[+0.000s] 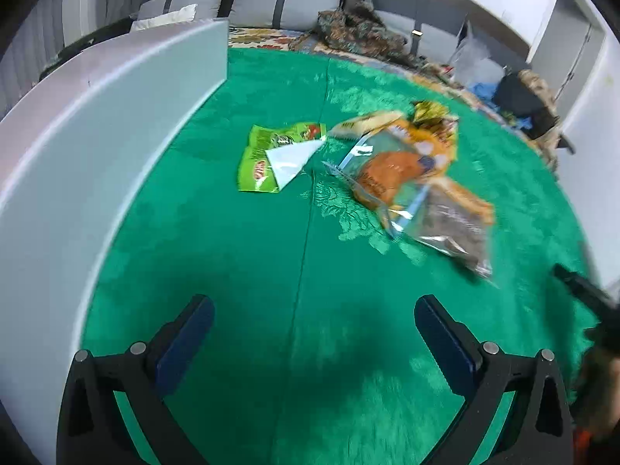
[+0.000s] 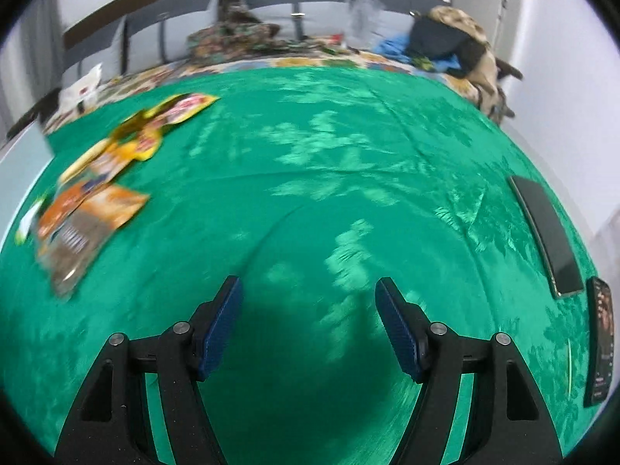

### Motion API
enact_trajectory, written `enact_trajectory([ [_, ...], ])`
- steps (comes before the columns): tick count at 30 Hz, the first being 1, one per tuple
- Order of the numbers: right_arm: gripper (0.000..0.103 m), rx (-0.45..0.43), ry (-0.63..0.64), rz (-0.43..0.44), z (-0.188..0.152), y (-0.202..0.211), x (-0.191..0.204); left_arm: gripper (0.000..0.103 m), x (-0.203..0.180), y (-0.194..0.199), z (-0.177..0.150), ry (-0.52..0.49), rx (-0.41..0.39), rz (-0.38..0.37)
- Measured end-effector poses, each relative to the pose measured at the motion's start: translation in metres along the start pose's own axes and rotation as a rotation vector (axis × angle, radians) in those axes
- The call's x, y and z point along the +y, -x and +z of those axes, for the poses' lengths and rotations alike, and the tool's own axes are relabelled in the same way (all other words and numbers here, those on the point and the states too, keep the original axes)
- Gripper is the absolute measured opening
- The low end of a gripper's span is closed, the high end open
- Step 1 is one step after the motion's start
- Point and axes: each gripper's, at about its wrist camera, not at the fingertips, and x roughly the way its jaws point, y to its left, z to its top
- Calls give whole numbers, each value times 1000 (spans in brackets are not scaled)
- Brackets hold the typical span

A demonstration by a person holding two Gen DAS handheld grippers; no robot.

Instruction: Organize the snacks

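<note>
Left wrist view looks across a green patterned cloth [image 1: 240,271] with the left gripper [image 1: 314,333] hovering low over it, its two blue-padded fingers [image 1: 186,348] spread wide and nothing between them. Ahead lie the snacks: a green packet [image 1: 267,155] with a white triangular flap folded over its right side, and just beside it, to the right, a loose heap of orange and brown packets [image 1: 410,178], overlapping one another (the print is too blurred to read). A yellow wrapper [image 1: 430,110] pokes out at the far edge of that heap. A white box wall [image 1: 97,128] curves along the left side of the cloth, well apart from the packets. From the right wrist view the right gripper [image 2: 308,325] also hangs above bare cloth [image 2: 310,155] with its fingers [image 2: 399,341] set wide apart and empty; the same heap of orange and brown packets [image 2: 85,209] sits far off to its left, with yellow wrappers [image 2: 170,112] trailing away behind it. Two dark flat devices, a black tablet [image 2: 546,232] and a phone [image 2: 600,341], lie at the right edge of the cloth, near each other but apart. Cushions and rumpled clothes [image 2: 449,42] fill the background.
</note>
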Motion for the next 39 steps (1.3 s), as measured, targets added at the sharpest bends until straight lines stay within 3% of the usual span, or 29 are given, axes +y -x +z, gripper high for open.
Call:
enact_trajectory([
  [3,75,27,-31,-9,7,-19,-12,102,-8,-18,3,-21,9,22],
  [9,87,17,-55,-11,11,-22,-23,103,-21,-28,-5,-106,-36,110],
  [39,88,17,-54,-16,9,-21,-23,103,-18,-30,-3,-105,-38,110],
])
